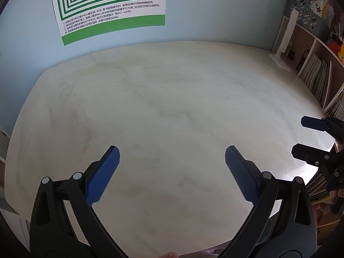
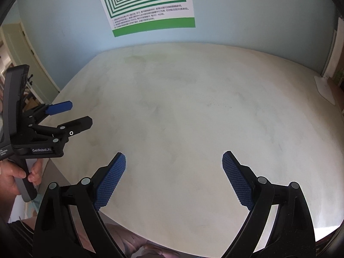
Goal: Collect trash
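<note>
Two grippers (image 1: 172, 172) (image 2: 174, 176), one table (image 1: 172, 99), one poster (image 1: 111, 6), one lamp (image 1: 283, 49).

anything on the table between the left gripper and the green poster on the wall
Nothing. In the left wrist view, only bare table runs from the open left gripper to the wall under the poster.

"GenRobot.AI" on left hand-held gripper (image 2: 80, 116)

The poster (image 1: 109, 6) above the table (image 1: 163, 99) was cut off by the top edge in both views, and its small print was blurred in the right wrist view. Right of the table, the bookshelf (image 1: 318, 68) was cropped and its book titles could not be read.
</note>
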`<state>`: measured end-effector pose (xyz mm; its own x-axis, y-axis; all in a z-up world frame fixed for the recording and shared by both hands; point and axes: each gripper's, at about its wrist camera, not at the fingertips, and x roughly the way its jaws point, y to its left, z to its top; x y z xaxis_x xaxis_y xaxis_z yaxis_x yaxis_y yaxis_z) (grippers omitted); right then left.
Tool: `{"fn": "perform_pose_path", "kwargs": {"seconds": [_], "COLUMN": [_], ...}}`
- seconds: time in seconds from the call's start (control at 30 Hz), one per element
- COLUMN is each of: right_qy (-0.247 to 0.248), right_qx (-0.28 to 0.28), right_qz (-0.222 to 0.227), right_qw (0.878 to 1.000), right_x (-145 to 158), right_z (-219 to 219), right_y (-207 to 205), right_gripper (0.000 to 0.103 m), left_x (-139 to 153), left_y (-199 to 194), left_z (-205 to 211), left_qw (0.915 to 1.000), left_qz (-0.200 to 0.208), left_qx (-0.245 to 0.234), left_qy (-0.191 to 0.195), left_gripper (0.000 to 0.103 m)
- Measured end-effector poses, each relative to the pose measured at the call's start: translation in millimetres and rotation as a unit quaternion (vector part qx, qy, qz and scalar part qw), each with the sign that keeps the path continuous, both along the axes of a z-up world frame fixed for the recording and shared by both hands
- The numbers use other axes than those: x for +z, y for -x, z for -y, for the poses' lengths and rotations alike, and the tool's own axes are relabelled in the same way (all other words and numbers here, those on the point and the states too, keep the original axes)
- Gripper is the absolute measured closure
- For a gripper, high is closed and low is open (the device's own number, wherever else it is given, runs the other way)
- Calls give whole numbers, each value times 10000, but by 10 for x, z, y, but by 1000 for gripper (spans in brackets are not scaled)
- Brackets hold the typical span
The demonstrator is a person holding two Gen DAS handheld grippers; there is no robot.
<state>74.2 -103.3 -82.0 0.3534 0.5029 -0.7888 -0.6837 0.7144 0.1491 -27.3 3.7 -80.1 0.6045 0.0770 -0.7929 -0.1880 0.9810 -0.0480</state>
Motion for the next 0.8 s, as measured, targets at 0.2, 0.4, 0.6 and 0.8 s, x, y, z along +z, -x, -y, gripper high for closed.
{"fn": "perform_pose_path", "kwargs": {"seconds": [0.2,0.4,0.6,0.8], "right_qy": [-68,-82,-80,-86], "right_qx": [27,71,35,-15], "right_qz": [-8,-1,-62,-102], "right_qw": [10000,9999,9999,9999], "right_x": [11,22,8,12], "right_z": [-121,-195,-216,-235], "right_y": [-87,-174,-261,-328], "right_gripper": [12,12,12,12], "left_x": [0,22,-1,-30], "left_y": [-71,-139,-220,-304], "left_z": [-107,-198,-305,-355], "left_qw": [9999,9999,9999,9998], "left_qz": [67,67,10,-53], "left_qx": [115,132,167,166], "left_qy": [8,-19,35,84], "left_gripper": [7,7,7,7]}}
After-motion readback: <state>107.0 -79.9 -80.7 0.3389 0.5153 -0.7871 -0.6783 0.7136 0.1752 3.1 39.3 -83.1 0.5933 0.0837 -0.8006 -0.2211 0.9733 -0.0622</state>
